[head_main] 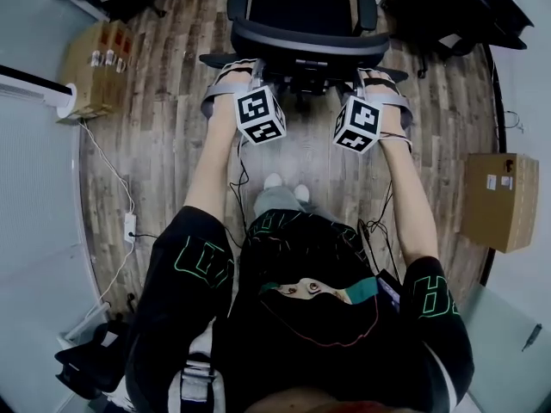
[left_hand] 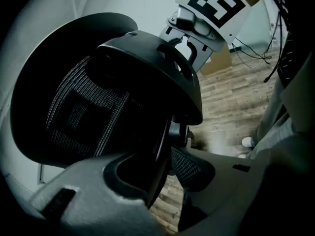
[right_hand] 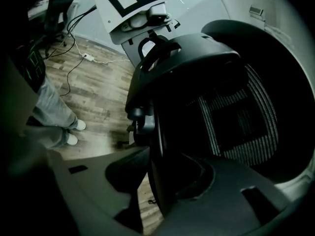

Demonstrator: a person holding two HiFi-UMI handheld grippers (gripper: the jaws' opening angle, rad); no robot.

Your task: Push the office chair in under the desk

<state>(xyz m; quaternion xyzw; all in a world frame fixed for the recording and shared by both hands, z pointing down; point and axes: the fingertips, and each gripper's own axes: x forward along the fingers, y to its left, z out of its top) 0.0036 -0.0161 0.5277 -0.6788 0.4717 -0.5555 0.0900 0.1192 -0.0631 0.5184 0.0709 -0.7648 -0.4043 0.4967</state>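
While the fingers of the left gripper (head_main: 244, 67) and right gripper (head_main: 373, 76) are clamping the office chair (head_main: 301, 11) backrest (head_main: 301, 40), the entire push inward is apparently remaining undone

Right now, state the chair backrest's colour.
The backrest is black mesh, clearest in the left gripper view.

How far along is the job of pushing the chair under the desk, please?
Done: the reach; the left gripper and right gripper are at the office chair. In hand: each is clamped on the backrest rim. Left: the whole push; the seat lies fully uncovered, nothing above it.
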